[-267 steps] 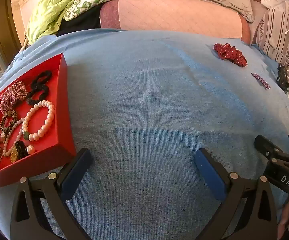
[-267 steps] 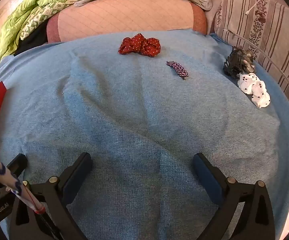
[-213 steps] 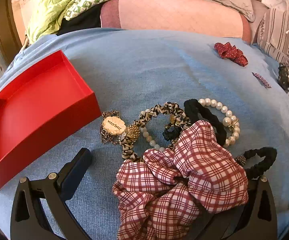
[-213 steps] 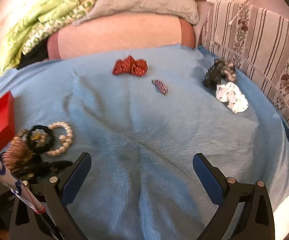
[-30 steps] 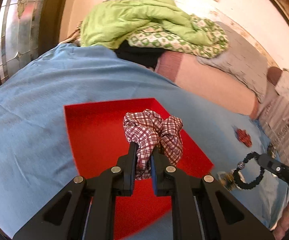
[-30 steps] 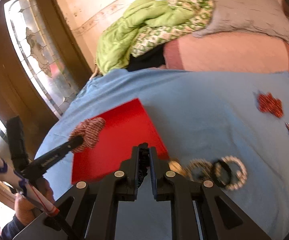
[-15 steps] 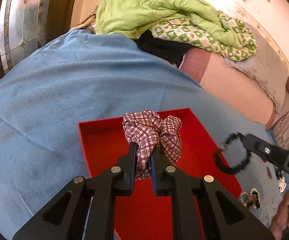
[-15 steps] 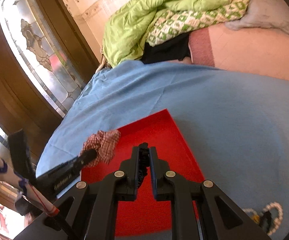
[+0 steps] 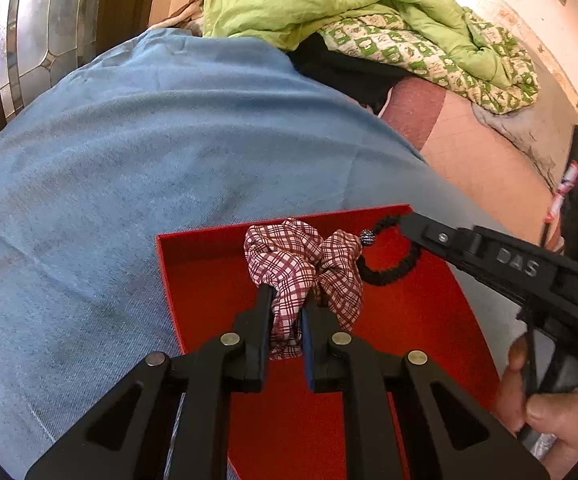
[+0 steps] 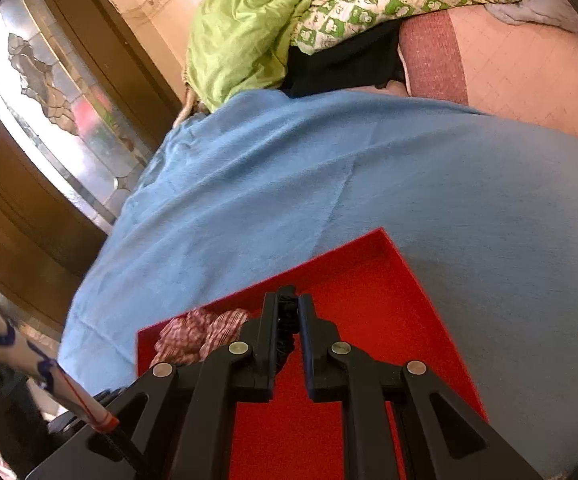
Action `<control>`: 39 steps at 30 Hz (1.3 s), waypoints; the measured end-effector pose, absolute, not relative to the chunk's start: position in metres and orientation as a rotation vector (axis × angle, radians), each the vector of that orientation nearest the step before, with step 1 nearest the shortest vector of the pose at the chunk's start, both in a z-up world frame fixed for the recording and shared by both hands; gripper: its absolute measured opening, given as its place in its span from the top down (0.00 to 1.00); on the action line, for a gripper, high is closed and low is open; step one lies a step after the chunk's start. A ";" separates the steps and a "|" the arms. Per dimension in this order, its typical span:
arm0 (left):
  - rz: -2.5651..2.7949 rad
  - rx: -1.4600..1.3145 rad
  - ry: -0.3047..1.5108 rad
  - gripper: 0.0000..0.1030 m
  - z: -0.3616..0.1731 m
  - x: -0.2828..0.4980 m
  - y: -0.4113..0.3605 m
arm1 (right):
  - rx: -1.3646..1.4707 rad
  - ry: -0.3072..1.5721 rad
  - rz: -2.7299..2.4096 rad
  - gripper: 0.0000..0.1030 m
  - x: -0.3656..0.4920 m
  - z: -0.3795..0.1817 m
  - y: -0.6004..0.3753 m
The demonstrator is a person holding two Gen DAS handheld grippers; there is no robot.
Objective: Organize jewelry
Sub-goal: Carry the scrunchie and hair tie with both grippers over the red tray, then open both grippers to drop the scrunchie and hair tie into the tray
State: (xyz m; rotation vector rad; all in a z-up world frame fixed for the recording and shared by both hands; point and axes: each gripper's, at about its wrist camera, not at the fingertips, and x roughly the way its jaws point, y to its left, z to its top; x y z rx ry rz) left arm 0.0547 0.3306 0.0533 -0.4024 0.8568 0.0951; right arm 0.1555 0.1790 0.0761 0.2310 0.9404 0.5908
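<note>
My left gripper (image 9: pixel 287 300) is shut on a red-and-white plaid scrunchie (image 9: pixel 301 260) and holds it over the far part of the red tray (image 9: pixel 429 320). My right gripper (image 10: pixel 288 306) is shut on a black beaded hair band (image 10: pixel 287 312), which hangs as a loop (image 9: pixel 389 268) beside the scrunchie over the tray. The right gripper's fingers (image 9: pixel 449 240) reach in from the right in the left wrist view. The plaid scrunchie (image 10: pixel 197 336) shows at the tray's (image 10: pixel 369 292) left corner in the right wrist view.
The tray sits on a blue blanket (image 9: pixel 129 180). A green quilt (image 9: pixel 329 4) and a pink cushion (image 9: pixel 481 152) lie behind it. A leaded-glass door (image 10: pixel 49 92) stands at the left. A hand (image 9: pixel 549 416) holds the right gripper.
Both grippers have moved closer over the red tray and lower. The black hair band now hangs right beside the scrunchie at the tray's far end.
</note>
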 end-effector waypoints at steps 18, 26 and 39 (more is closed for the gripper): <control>0.130 -0.413 0.873 0.73 0.049 0.058 0.331 | 0.179 1.016 0.510 0.89 0.169 0.046 0.174; 0.136 -0.403 0.838 0.60 0.057 0.055 0.329 | 0.169 0.997 0.503 0.78 0.169 0.056 0.166; 0.202 -0.287 0.699 0.56 0.090 0.039 0.312 | 0.202 0.931 0.555 0.78 0.122 0.089 0.118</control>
